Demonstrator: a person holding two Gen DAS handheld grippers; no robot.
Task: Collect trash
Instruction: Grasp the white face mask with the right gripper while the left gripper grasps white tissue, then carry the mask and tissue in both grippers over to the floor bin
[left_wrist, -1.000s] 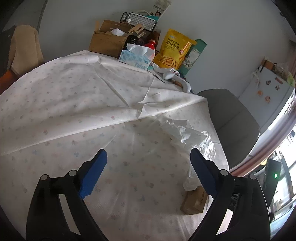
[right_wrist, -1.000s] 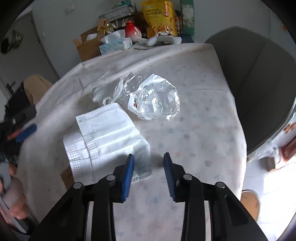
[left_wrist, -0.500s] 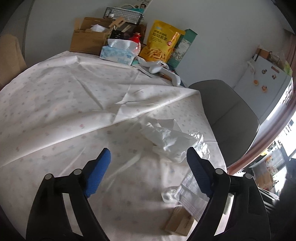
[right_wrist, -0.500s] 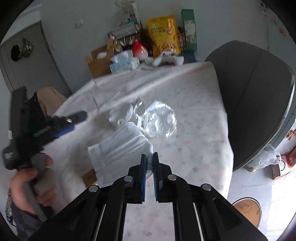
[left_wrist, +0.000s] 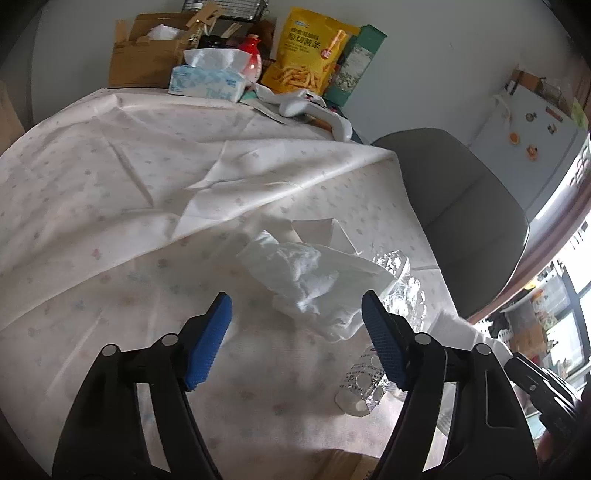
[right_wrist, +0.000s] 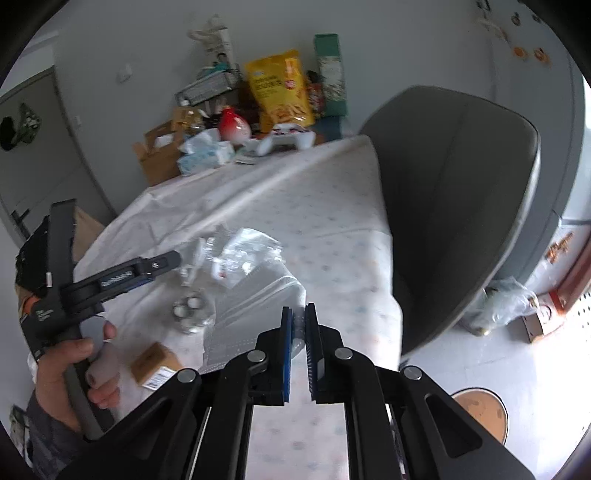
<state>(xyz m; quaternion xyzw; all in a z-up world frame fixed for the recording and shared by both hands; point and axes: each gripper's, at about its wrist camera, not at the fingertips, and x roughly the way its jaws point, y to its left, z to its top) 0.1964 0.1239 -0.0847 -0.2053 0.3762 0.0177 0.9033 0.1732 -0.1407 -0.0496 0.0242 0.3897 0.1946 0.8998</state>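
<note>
**White tissue sits dead ahead of the left jaws**

White crumpled tissue (left_wrist: 306, 277) lies on the tablecloth (left_wrist: 110, 192) just beyond the left gripper (left_wrist: 295, 314), between the lines of its two blue pads and slightly toward the right one. Its long axis runs across the gap, toward the clear crinkled wrapper (left_wrist: 402, 280) on its right. The left gripper tilts down toward the table, jaws closing but spread, nothing pinched yet. It is the nearer tool, so a short push forward should bracket the wad.

The right gripper (right_wrist: 298, 332) is pressed together on a corner of the thin white bag (right_wrist: 255, 306), pitched downward, the bag hanging toward the table.
</note>
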